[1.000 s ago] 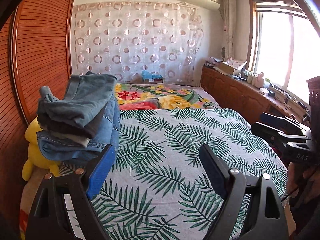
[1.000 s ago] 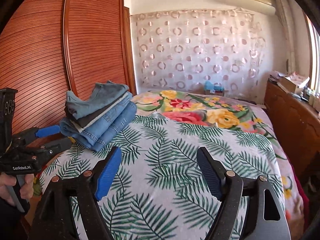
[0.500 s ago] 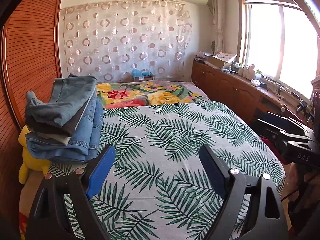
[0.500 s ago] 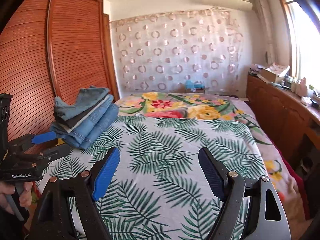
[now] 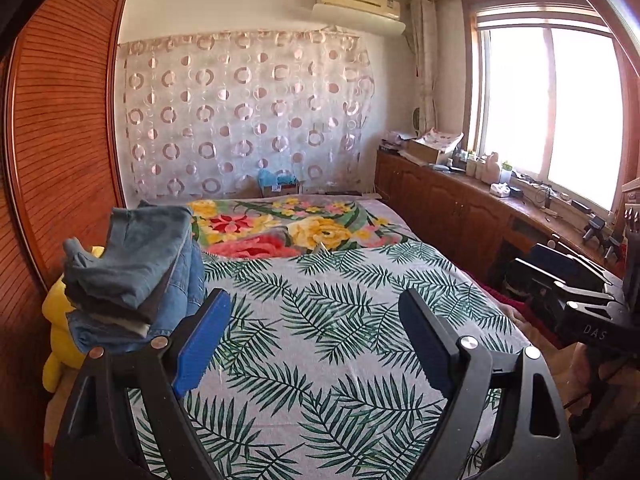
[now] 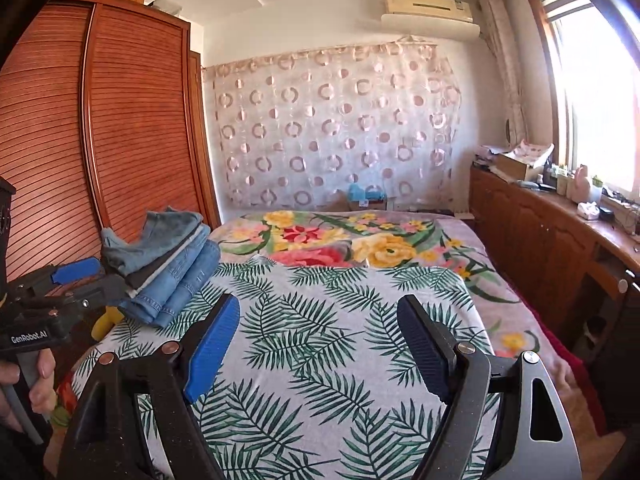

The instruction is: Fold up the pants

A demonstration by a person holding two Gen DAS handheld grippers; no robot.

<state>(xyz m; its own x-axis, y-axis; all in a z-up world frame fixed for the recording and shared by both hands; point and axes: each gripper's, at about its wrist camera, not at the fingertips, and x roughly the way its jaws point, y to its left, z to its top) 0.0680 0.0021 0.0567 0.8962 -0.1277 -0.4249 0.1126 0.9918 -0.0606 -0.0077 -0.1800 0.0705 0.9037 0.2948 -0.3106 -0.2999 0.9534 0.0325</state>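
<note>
Since a second ago both cameras have tilted upward, so more ceiling and the air conditioner (image 5: 357,5) show, and the stack of folded jeans (image 5: 136,276) sits lower in each picture.

The left gripper (image 5: 314,338) hangs above the bed with its blue ribbed pads spread wide, gripping nothing. The right gripper (image 6: 318,344) has its pads spread just as wide, also bare. The jeans, soft denim in pale and mid blue with one dark grey layer between, lie in an uneven pile at the bed's edge, at about 9 o'clock in the left view and 10 o'clock in the right view (image 6: 168,268). The bedsheet (image 5: 332,320) is smooth grey cloth printed with green fern leaves; beyond it lies a plush floral blanket (image 5: 280,224).

Only the left view shows the yellow plush toy (image 5: 60,320) bulging under the jeans and the full bright window (image 5: 548,112). Only the right view shows the slatted wooden wardrobe doors (image 6: 132,128) broadly, and a hand (image 6: 28,384) around the left gripper's handle.
</note>
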